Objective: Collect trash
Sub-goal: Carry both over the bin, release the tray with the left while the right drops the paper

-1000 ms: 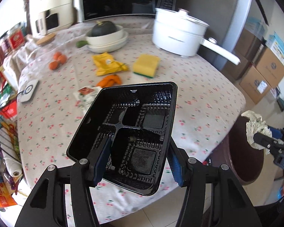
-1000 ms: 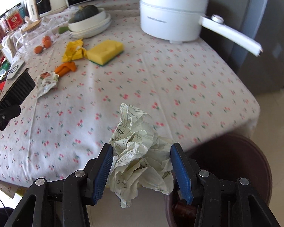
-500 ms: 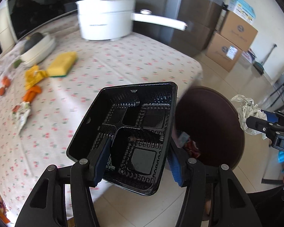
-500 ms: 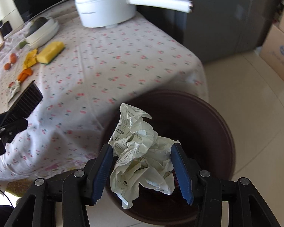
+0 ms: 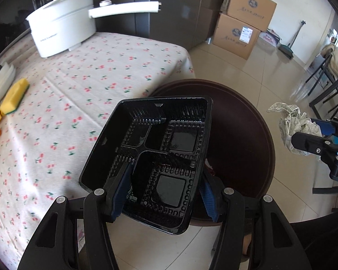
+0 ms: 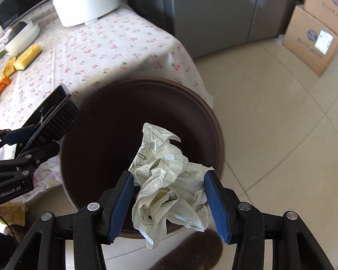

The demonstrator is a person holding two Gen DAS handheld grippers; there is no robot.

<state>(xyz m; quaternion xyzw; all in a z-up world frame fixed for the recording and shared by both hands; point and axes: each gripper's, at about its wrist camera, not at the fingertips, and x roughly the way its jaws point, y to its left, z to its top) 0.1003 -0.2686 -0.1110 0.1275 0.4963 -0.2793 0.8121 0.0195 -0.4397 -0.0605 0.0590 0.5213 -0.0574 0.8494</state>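
Observation:
My left gripper (image 5: pixel 164 184) is shut on a black plastic compartment tray (image 5: pixel 151 148) and holds it over the near rim of a round dark brown trash bin (image 5: pixel 241 139) beside the table. My right gripper (image 6: pixel 169 193) is shut on a crumpled sheet of printed paper (image 6: pixel 169 180) and holds it above the bin's opening (image 6: pixel 115 135). The paper and right gripper show at the right in the left wrist view (image 5: pixel 293 126). The tray and left gripper show at the left in the right wrist view (image 6: pixel 49 117).
A table with a cherry-print cloth (image 5: pixel 78 78) carries a white pot with a long handle (image 5: pixel 63 29), a yellow sponge (image 5: pixel 13 94), wrappers and orange scraps (image 6: pixel 3 83). Cardboard boxes (image 5: pixel 241 22) stand on the tiled floor. A grey fridge (image 6: pixel 225 11) stands behind.
Both grippers have swung right from over the table to over the bin. The tray and the paper stay gripped.

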